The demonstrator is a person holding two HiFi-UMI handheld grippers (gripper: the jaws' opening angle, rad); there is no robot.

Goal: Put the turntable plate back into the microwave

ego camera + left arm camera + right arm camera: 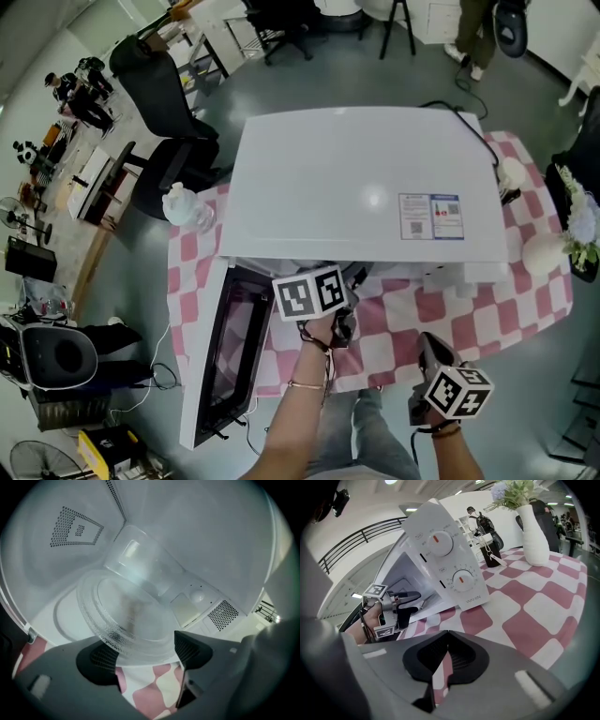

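The left gripper [143, 657] is at the mouth of the microwave [366, 183], which stands on a worktop covered in a pink-and-white checked cloth [487, 319]. Its door [225, 352] is swung fully open to the person's left. The left fingers [190, 648] are spread wide apart. The near rim of the glass turntable plate [131, 616] sits in the gap between them. The plate lies inside the white cavity over the round recess in the floor, and its front edge reaches the cavity lip, with checked cloth visible directly below it. The rim overlaps the left-hand finger in the left gripper view, but neither pad is seen pressing on the glass (actual contact at that rim cannot be confirmed). The plate looks slightly tilted toward the camera rather than seated flat, though wide-angle distortion makes this uncertain. The right gripper [446, 639] is held over the cloth in front of the microwave's control panel [450, 569], well apart from the plate. Its fingers [461, 656] are closed together with nothing between them, and only a sliver of cloth shows through the slit below the pads. A white vase [534, 531] with flowers stands on the cloth beyond the panel.
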